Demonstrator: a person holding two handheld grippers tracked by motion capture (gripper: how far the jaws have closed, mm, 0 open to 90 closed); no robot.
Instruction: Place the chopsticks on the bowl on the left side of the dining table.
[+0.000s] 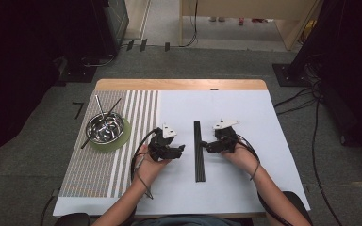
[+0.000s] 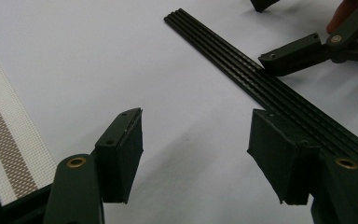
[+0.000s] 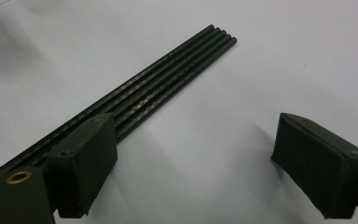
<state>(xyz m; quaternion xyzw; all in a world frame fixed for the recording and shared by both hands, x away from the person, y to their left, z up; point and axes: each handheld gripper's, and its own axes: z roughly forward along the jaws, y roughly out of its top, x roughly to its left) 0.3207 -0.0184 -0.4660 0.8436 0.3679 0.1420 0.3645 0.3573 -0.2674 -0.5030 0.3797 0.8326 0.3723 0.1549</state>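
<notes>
High view: left gripper (image 1: 181, 149) and right gripper (image 1: 206, 146), jaws spread and empty, flank 4 black rods (image 1: 198, 151) on the table (image 1: 245, 188).

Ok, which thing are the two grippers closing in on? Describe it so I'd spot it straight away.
Start from the white table top, to the right of the striped mat. Midway between the left gripper and right gripper lies a row of thin black rods, side by side, pointing away from the person. Unlike the metal bowl with its sticks, they lie flat, straight and dark on bare white.
</notes>
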